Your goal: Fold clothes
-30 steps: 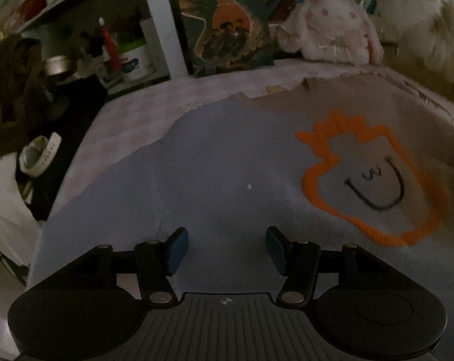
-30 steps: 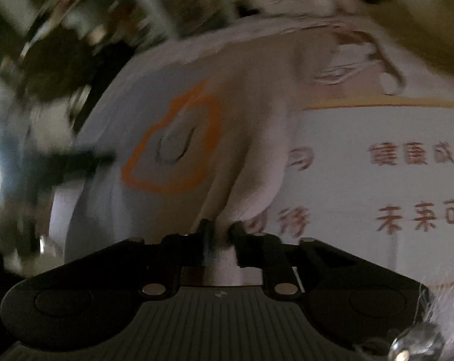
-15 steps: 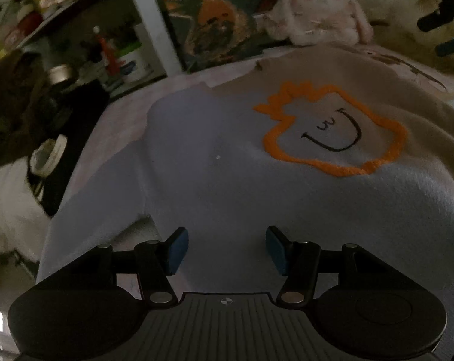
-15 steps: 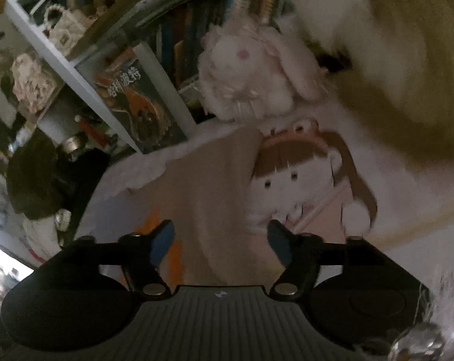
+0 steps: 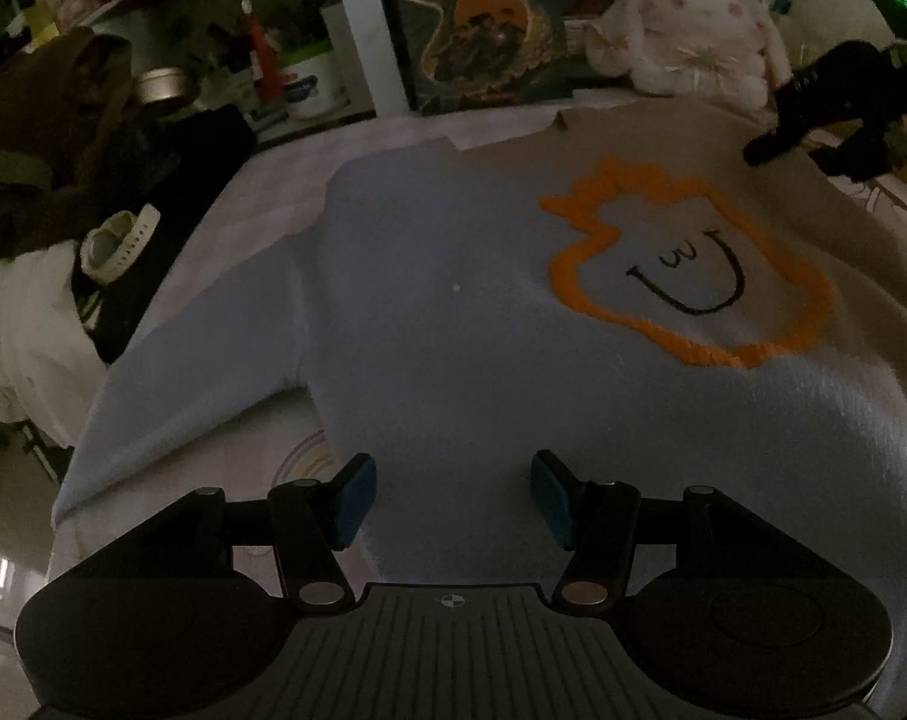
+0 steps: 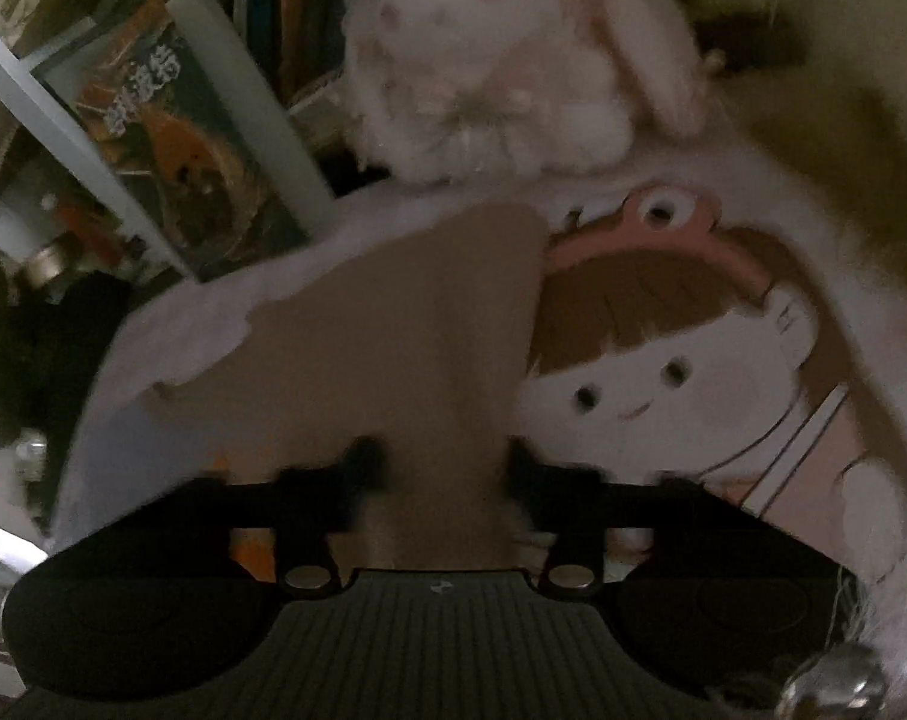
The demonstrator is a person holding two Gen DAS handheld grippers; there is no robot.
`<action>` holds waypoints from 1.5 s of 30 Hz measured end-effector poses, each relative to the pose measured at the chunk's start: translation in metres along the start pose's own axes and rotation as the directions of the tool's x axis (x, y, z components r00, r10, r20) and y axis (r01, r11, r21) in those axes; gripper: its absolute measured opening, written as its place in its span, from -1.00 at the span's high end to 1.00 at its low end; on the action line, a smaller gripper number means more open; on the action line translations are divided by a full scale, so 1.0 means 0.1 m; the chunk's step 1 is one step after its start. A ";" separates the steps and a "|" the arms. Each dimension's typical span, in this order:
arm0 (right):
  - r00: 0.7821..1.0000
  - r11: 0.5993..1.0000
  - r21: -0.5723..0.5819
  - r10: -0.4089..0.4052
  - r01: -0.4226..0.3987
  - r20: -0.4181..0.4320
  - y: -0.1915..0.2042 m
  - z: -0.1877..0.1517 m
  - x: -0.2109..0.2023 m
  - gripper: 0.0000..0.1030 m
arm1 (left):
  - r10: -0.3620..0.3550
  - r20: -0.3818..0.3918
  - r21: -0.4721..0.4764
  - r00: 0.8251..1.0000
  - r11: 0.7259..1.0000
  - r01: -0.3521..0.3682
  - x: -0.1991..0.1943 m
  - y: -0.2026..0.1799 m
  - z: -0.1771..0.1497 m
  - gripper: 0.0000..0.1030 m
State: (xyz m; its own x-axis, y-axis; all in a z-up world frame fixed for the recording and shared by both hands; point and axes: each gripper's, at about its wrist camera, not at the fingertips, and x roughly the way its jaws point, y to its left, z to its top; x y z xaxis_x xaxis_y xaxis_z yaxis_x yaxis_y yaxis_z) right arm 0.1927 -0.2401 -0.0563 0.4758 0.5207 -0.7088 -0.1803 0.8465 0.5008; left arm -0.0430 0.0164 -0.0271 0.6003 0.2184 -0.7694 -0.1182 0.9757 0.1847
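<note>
A light blue and beige sweater (image 5: 453, 324) with an orange outlined face lies flat on the bed. Its left sleeve (image 5: 171, 384) spreads out to the left. My left gripper (image 5: 450, 498) is open and empty, just above the sweater's lower hem. My right gripper (image 6: 447, 468) is open and empty over the sweater's beige upper part (image 6: 393, 336); it also shows in the left wrist view (image 5: 813, 114) at the sweater's far right shoulder.
A white plush rabbit (image 6: 501, 60) and a book (image 5: 483, 18) stand at the head of the bed. A cartoon girl print (image 6: 663, 360) is on the bedding right of the sweater. Dark clothes and a shoe (image 5: 117, 240) lie at the left.
My right gripper let go of the beige fabric, opened, and swung up toward the sweater's top. My left gripper drew back toward the hem and stayed open.
</note>
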 end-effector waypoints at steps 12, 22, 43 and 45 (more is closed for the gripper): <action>0.966 0.993 0.107 0.013 -0.042 0.257 -0.26 -0.26 -1.37 0.72 | -0.166 0.064 0.165 0.984 0.974 0.153 0.08 -0.37 0.15 -0.13; 0.942 0.827 -0.455 0.322 -0.331 -0.099 1.38 -0.75 -1.22 0.42 | -0.210 0.077 0.166 0.975 0.967 0.195 0.08 -0.35 0.11 -0.13; 0.999 0.632 -0.774 -0.032 0.037 0.022 0.89 -1.22 -0.93 -0.32 | -0.183 0.092 0.128 0.979 0.977 0.171 0.04 -0.35 0.08 -0.14; 0.998 0.574 -0.816 -0.041 0.057 0.042 0.94 -1.26 -0.76 -0.26 | -0.180 0.091 0.127 0.979 0.978 0.168 0.04 -0.36 0.08 -0.14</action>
State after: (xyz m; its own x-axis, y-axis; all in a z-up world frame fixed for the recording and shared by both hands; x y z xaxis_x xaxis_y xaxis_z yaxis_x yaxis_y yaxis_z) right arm 0.0309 -0.1858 -0.0177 0.5181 0.4809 -0.7073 -0.7792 0.6065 -0.1585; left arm -0.0295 -0.0180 -0.0319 0.6811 0.0360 -0.7313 0.0858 0.9880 0.1286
